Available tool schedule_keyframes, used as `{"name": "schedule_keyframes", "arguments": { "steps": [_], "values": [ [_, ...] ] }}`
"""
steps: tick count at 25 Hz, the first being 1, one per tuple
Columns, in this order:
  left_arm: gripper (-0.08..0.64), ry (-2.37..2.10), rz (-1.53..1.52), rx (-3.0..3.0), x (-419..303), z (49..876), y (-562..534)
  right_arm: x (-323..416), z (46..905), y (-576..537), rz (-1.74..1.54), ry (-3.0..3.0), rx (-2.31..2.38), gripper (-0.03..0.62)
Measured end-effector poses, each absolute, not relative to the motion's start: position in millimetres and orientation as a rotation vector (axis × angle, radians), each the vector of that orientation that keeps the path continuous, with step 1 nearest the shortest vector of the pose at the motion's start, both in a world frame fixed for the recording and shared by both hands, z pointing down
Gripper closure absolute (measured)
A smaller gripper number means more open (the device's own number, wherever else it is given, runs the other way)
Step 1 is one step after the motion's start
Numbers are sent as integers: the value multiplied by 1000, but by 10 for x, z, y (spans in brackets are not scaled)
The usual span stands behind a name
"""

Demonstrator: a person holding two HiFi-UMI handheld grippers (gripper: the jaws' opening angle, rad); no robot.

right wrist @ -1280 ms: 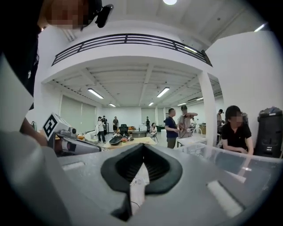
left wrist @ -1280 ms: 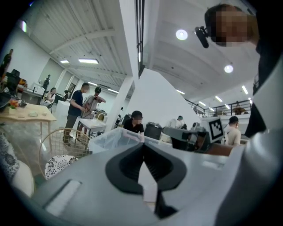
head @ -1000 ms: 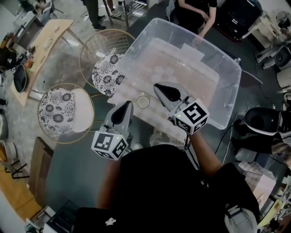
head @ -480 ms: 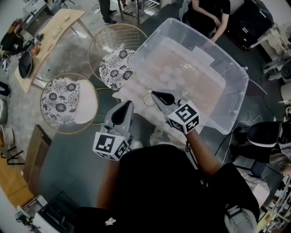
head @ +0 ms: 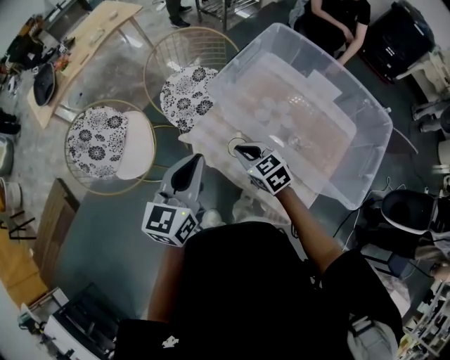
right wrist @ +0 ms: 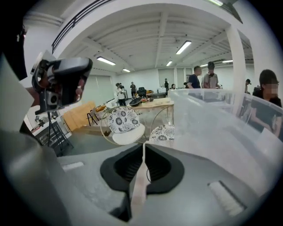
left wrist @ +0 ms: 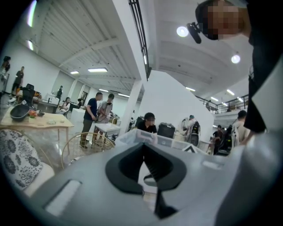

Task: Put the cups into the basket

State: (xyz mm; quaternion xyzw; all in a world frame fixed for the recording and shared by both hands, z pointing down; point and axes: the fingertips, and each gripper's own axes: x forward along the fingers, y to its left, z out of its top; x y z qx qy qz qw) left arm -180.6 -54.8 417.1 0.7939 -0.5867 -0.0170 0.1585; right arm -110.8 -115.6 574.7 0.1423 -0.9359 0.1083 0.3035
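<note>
A large clear plastic bin fills the upper right of the head view and serves as the basket; several clear cups lie on its floor. My right gripper hangs at the bin's near left corner, shut on the thin wall of a clear cup whose round rim shows beside the tips. In the right gripper view the jaws pinch that pale cup wall, with the bin to the right. My left gripper sits lower left, outside the bin, jaws shut with nothing between them.
Two round wire chairs with floral cushions stand left of the bin. A wooden table lies at the far left. A seated person is behind the bin. Pale crumpled material lies below the bin's near edge.
My right gripper has dropped with the cup toward the bin's near left corner and now looks smaller. The left gripper has shifted only slightly.
</note>
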Motion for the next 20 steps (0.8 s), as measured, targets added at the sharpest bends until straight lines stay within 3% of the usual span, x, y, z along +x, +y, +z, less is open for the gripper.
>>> {"name": "schedule_keyframes", "arguments": {
  "steps": [10,20],
  "values": [
    [555,-1718,-11,2206,-1872,4285,-465,-1121,6634,-1057,265,-2239,238,479],
    [555,-1744,-13,2152,-1888,4382,-375,-1214,7113,-1030,20,-2020,80,468]
  ]
}}
